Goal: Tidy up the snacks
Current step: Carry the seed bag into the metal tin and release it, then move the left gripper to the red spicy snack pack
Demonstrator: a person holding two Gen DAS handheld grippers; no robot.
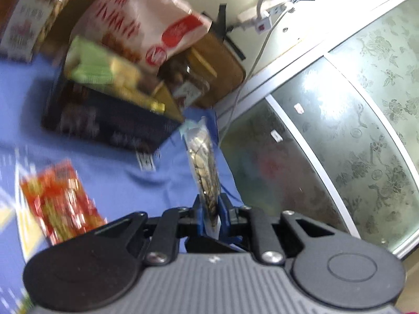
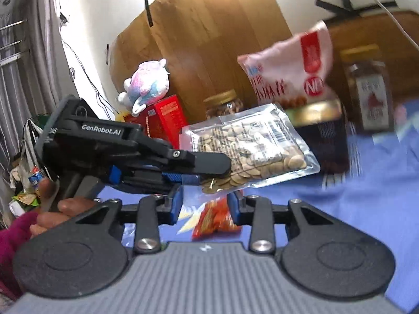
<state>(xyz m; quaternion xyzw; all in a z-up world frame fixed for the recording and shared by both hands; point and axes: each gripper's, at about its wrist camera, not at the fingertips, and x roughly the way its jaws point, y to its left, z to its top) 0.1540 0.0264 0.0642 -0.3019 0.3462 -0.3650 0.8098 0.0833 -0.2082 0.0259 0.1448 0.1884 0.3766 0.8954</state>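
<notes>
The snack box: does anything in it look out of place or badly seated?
Yes. The pink bag sticks up tilted out of the dark box, above the green packet, not tucked in.

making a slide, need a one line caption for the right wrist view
Left gripper shut on a clear packet of seeds, held above the blue cloth; right gripper open and empty.

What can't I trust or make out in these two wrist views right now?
- Left wrist view: motion blur smears the print on the dark box and the red packet.
- Left wrist view: the seed bag shows edge-on, its near end hidden between the left gripper fingers.
- Right wrist view: the right gripper frames the red packet, whose lower end its body hides.
</notes>
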